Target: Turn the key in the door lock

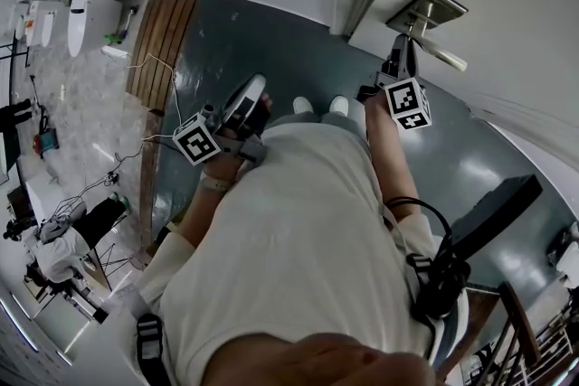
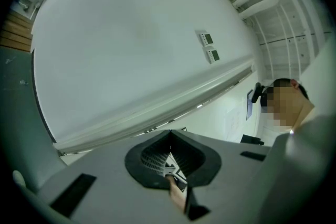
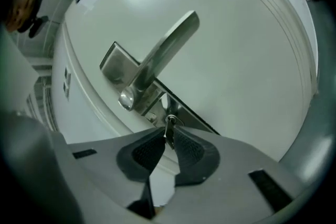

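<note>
The white door (image 3: 247, 34) fills most of the right gripper view. Its metal lever handle (image 3: 167, 44) slants from the middle of the frame up toward the top, off a backplate (image 3: 116, 66) at centre left. The left gripper (image 2: 170, 136), low in its own view, faces a plain wall (image 2: 131, 44) with its jaws clenched together on nothing. At bottom centre, the right gripper (image 3: 167, 137) pinches the key (image 3: 169, 126), which sits in the lock (image 3: 172, 112) just below the handle's hub.

The key (image 3: 169, 127) sits just below the door handle (image 3: 165, 50), between the tips of the right tongs (image 3: 168, 136), with the left tongs (image 1: 253, 91) well apart to the left.
</note>
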Available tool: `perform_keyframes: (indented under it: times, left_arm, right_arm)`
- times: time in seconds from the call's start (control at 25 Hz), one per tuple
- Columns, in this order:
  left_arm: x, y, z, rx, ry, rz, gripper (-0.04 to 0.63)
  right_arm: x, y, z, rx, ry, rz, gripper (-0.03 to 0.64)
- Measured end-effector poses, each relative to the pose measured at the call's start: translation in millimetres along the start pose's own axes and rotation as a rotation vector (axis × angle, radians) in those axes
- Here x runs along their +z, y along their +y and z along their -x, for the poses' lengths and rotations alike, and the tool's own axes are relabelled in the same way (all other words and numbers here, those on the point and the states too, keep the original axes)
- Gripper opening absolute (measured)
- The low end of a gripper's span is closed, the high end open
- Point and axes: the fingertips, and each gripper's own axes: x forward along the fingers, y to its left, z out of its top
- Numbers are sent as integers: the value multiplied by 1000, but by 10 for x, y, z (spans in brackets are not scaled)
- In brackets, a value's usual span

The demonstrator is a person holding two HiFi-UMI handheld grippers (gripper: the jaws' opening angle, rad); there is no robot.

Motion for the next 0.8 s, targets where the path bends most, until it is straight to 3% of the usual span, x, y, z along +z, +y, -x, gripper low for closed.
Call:
perform_keyframes:
  times: [0.32, 0.48, 0.64, 0.8]
  left_arm:
    - [33, 7, 5, -2, -4, 15, 9]
    - [53, 4, 7, -5, -5, 14, 9]
    - [43, 12, -1, -7, -4, 31, 9]
    - [17, 39, -16, -2, 13, 34, 9]
  right_arm:
    - [23, -16, 11, 36, 3, -330, 57]
    - [-3, -71, 42, 67, -23, -643, 47]
    - [-47, -124, 44, 157, -60, -999, 41]
    - [-103, -157, 20, 245, -94, -1231, 41]
